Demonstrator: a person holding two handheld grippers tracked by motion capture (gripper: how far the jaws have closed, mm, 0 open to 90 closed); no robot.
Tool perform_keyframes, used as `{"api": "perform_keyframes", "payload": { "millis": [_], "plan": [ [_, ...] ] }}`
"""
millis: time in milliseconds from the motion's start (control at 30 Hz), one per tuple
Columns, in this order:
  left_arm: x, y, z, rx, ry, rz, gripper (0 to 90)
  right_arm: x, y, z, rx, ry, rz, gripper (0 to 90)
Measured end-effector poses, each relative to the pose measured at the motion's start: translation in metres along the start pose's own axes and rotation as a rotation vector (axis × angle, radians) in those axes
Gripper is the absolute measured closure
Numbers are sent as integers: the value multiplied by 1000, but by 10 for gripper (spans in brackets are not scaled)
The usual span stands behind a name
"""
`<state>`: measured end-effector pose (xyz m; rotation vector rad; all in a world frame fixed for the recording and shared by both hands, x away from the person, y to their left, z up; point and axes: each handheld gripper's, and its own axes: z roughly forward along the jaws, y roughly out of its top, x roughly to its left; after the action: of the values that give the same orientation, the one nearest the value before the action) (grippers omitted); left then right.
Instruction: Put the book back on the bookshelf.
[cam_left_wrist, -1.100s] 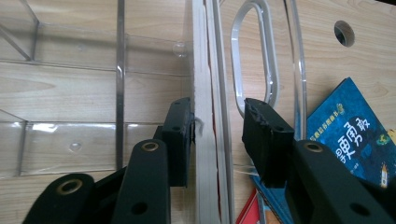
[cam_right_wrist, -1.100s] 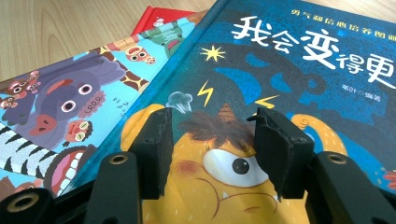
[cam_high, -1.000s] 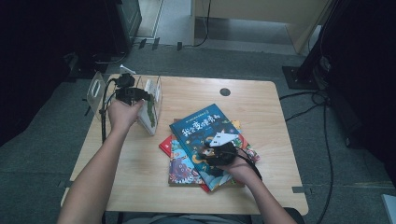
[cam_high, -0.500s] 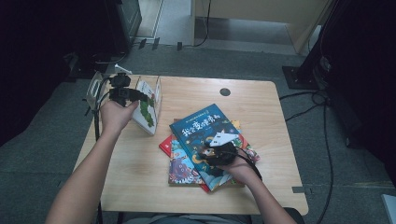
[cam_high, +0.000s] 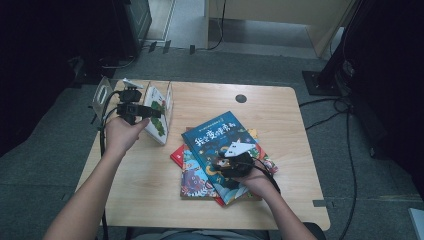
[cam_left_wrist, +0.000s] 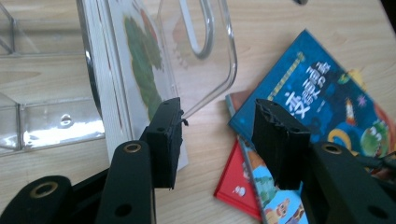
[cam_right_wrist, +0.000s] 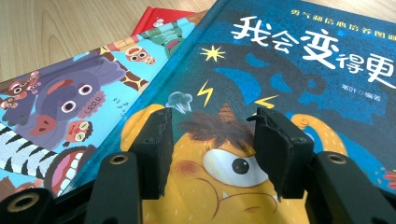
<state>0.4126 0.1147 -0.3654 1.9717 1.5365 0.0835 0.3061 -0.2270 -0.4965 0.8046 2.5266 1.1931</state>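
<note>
Left tongs open, jaws apart with nothing between them, held above the worktop at its far left corner, just beside a white picture book with a green drawing on its cover. That book stands upright in a clear plastic rack, leaning against one clear divider; seen from above the rack sits at the far left edge of the worktop. One left jaw is close to the book's lower edge; touching or not, cannot tell.

Right tongs open too, jaws spread, gripping nothing, low over a blue book with white Chinese title and a yellow one-eyed creature on the cover. Blue book lies flat on top of a pile near the middle of the worktop, turned at an angle. Under it a book with cartoon animals, and a red book sticking out beneath. Right hand rests on the near part of the pile. Left hand raised, forearm crossing the near left side.
</note>
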Motion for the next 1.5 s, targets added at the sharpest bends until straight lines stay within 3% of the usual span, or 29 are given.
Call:
{"api": "perform_keyframes", "payload": {
  "millis": [267,500,600,733,900,1133,1333,1433,1500],
  "plan": [
    [-5,-22,4,0,-86,36,511,0,-1,-1,0,-12,10,467],
    [-10,-44,16,17,-128,71,502,-4,-6,-7,-5,-29,44,475],
    [-9,-50,23,27,-152,65,498,-6,-8,-10,-6,-38,58,476],
    [-10,-56,31,37,-144,80,498,-8,-11,-14,-7,-48,70,479],
    [-16,-65,42,49,-163,108,497,-11,-17,-21,-12,-70,90,482],
    [-28,-74,55,59,-174,176,526,-16,-27,-35,-17,-107,132,489],
    [-40,-79,69,79,-212,210,557,-19,-37,-46,-21,-138,169,494],
    [-45,-83,75,70,-225,254,604,-21,-42,-53,-30,-153,187,496],
    [-47,-84,80,85,-243,262,641,-21,-46,-58,-40,-159,202,497]
  ]
}}
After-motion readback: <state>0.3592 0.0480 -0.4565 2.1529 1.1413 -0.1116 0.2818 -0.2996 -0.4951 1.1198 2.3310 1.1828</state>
